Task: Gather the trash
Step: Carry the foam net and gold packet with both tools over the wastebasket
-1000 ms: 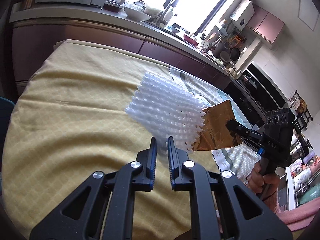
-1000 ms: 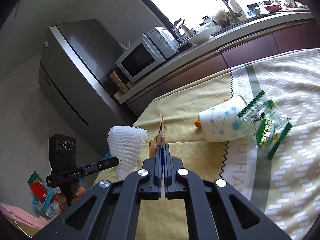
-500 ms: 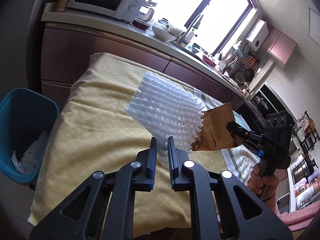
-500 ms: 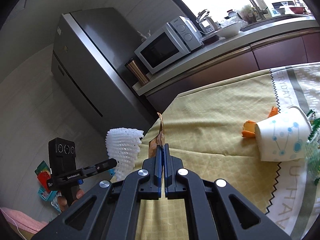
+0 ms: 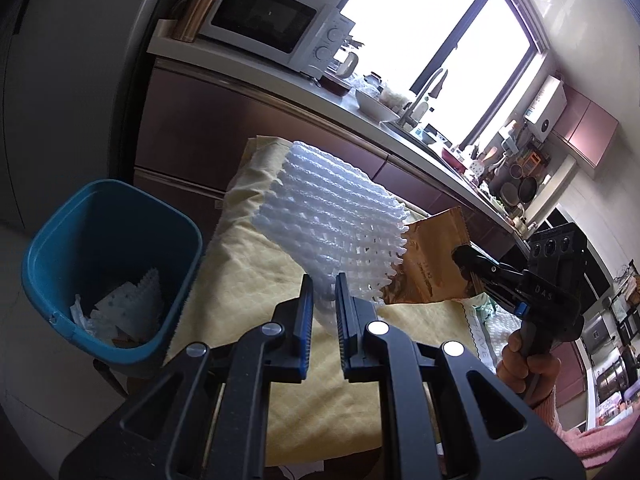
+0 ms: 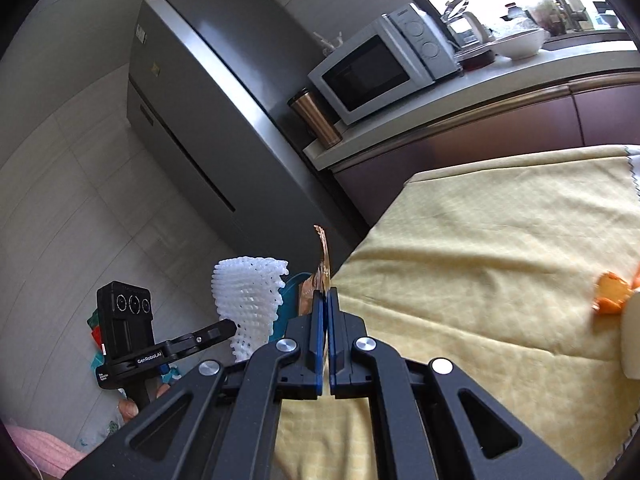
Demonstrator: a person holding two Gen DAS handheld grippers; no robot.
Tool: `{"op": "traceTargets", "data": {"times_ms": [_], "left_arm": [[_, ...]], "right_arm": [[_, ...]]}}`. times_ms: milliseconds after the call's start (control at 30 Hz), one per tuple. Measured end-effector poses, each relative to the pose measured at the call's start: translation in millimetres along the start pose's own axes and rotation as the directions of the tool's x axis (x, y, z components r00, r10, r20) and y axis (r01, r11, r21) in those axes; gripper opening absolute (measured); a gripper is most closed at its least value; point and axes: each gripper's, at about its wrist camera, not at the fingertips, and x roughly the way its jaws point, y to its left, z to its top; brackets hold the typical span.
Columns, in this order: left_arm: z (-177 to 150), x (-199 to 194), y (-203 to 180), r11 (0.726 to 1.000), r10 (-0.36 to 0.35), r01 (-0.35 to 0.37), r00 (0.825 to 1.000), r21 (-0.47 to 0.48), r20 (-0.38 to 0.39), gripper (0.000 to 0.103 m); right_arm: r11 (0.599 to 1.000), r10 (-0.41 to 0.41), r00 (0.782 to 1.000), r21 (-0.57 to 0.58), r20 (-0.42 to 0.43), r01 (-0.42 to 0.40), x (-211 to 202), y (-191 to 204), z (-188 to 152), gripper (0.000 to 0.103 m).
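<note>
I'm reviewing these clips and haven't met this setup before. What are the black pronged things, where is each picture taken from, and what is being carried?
No robot: a person holds a handheld tool in each hand, each carrying a camera that looks along its prongs. In the left view, the left tool pinches white foam netting; the right tool grips a brown wrapper. The right view shows the right tool shut on that wrapper. Below sits a blue bin, beside a table with a yellow cloth and orange peel.
</note>
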Motion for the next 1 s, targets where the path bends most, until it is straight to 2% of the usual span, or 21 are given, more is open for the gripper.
{"op": "traceTargets", "data": {"times_ms": [467, 1000], "left_arm": [[11, -32, 49, 0.992, 0.106, -0.101, 0.992, -0.075, 0.066, 0.011], [14, -42, 97, 0.973, 0.188, -0.176, 0.979, -0.153, 0.072, 0.011]], "right_arm": [[0.995, 0.078, 0.993, -0.048, -0.084, -0.082, 63, 33, 12, 0.001], [0.992, 0.088, 0.983, -0.072, -0.163, -0.101, 119, 54, 16, 0.001]]}}
